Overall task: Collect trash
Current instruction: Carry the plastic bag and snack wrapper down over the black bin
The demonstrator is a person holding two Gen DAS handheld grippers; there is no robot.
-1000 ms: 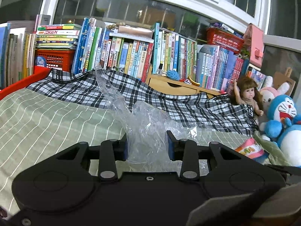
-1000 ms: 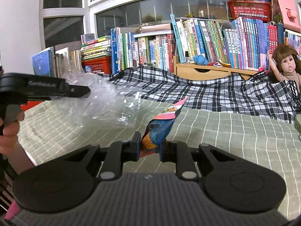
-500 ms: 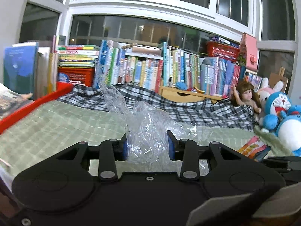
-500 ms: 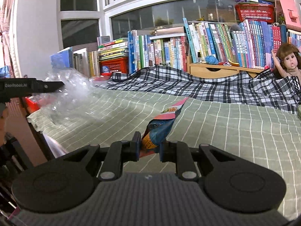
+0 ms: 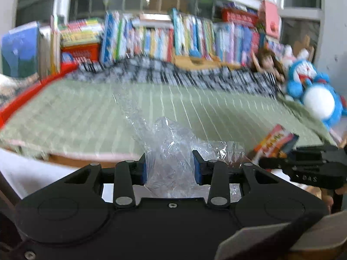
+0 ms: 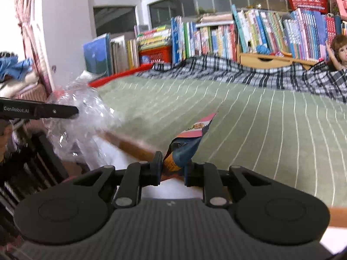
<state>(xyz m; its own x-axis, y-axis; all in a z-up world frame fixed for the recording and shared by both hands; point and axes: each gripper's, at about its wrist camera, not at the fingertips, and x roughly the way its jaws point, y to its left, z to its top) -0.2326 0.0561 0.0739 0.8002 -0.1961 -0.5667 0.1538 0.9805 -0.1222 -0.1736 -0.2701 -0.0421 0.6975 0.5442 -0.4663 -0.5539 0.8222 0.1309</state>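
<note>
My left gripper [image 5: 171, 169] is shut on a crumpled clear plastic bag [image 5: 167, 151], held in the air past the near edge of the bed. The same clear plastic bag [image 6: 82, 117] and the left gripper [image 6: 71, 110] show at the left of the right wrist view. My right gripper [image 6: 172, 169] is shut on a colourful snack wrapper [image 6: 190, 138], pink and blue, sticking up between the jaws. That snack wrapper [image 5: 275, 143] and the right gripper [image 5: 266, 163] appear at the right of the left wrist view.
A green striped sheet [image 6: 249, 117] covers the bed, with a plaid blanket [image 6: 249, 71] along the back and a wooden bed edge [image 6: 134, 145] near me. Books [image 6: 249, 34] line the windowsill. A doll [image 6: 338, 52] and a blue plush toy [image 5: 312, 93] sit at the right.
Both grippers have pulled back from the bed, off past its near edge, each still holding its piece of trash. The left wrist view is blurred by motion.
</note>
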